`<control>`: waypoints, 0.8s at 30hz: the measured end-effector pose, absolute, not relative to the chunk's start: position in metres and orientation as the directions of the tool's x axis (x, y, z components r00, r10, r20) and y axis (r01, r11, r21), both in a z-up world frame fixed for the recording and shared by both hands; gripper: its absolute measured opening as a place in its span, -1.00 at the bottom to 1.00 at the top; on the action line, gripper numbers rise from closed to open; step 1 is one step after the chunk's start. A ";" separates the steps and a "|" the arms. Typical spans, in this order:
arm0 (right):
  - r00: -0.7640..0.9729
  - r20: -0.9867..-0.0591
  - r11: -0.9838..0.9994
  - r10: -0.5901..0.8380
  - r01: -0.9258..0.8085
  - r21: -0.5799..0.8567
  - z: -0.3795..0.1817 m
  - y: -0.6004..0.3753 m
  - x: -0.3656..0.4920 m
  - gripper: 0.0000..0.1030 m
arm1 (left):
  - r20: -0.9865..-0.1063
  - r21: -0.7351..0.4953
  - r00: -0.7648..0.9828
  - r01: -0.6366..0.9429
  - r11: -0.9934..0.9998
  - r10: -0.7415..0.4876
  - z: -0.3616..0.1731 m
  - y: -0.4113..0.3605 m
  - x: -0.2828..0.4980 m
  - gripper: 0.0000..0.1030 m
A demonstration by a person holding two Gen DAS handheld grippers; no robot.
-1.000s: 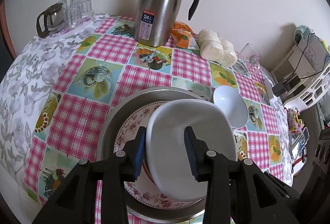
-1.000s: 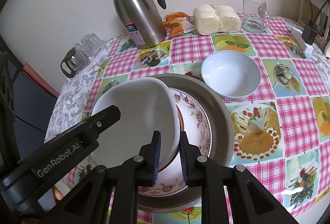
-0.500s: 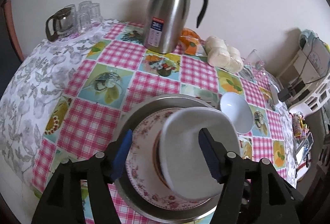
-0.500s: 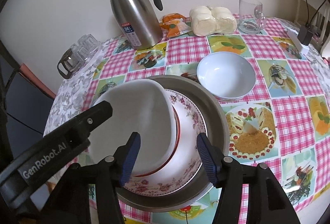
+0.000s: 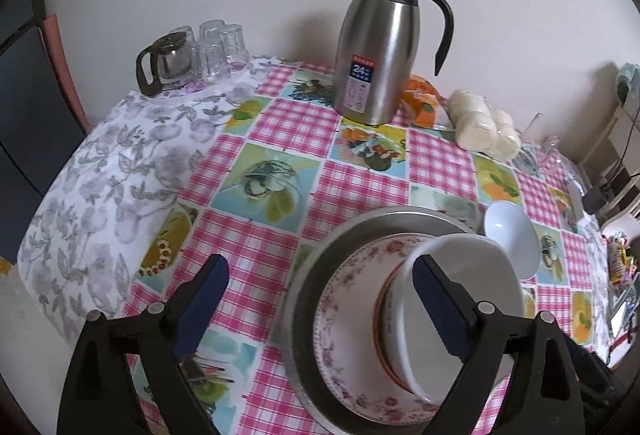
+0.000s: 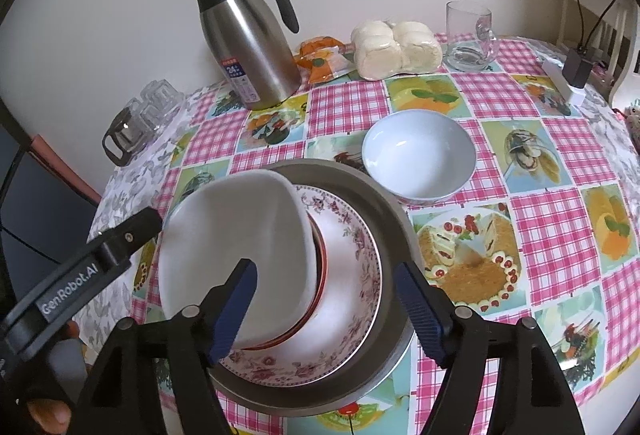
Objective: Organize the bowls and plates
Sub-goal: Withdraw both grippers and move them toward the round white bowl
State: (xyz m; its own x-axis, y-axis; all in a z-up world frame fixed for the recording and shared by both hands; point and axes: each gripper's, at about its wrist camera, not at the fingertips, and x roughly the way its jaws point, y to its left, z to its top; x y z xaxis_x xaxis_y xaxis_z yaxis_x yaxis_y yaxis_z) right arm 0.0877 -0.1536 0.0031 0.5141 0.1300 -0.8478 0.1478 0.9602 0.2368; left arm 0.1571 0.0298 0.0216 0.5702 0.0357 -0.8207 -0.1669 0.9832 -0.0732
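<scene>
White square dish [image 6: 236, 247] sits atop the floral plate [image 6: 348, 275] inside the steel basin [image 6: 394, 231], stack on the checked tablecloth [image 6: 532, 211]. Right gripper [image 6: 326, 299] straddles the dish's right rim, jaws opening, not touching. Left gripper [image 5: 320, 299] jaws opening wide, dish under its right finger, clear. White bowl [image 6: 420, 155] just beside basin.

1. A tall stainless-steel thermos jug [image 6: 248, 47] with black lid stands at the wall.
2. An orange snack packet [image 6: 322, 57] and wrapped white buns [image 6: 396, 49] lie beside it.
3. A clear glass mug [image 6: 470, 37] stands near the buns.
4. Upturned clear tumblers [image 5: 218, 49] flank a small glass teapot [image 5: 164, 65].
</scene>
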 end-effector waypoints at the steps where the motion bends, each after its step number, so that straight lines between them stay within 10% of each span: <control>1: 0.518 -0.846 0.960 0.128 0.151 0.238 0.004 -0.154 0.088 0.57 | -0.823 -0.067 0.567 -0.170 0.983 0.042 0.021 0.031 0.157 0.92; 11: 0.568 -0.811 0.948 0.139 0.161 0.275 0.011 -0.163 0.087 1.00 | -0.824 -0.039 0.563 -0.170 0.985 0.065 0.019 0.029 0.157 0.98; 24: 0.564 -0.815 0.944 0.135 0.177 0.279 0.014 -0.172 0.084 1.00 | -0.812 -0.023 0.578 -0.171 0.985 0.081 0.025 0.019 0.154 0.98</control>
State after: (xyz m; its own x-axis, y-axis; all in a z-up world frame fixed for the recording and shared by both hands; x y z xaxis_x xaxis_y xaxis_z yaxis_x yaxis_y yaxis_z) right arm 0.0843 -0.1721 0.0136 0.5639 0.1351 -0.8147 0.1772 0.9438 0.2791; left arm 0.1536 0.0185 0.0252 0.5778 0.0814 -0.8121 -0.1708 0.9850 -0.0228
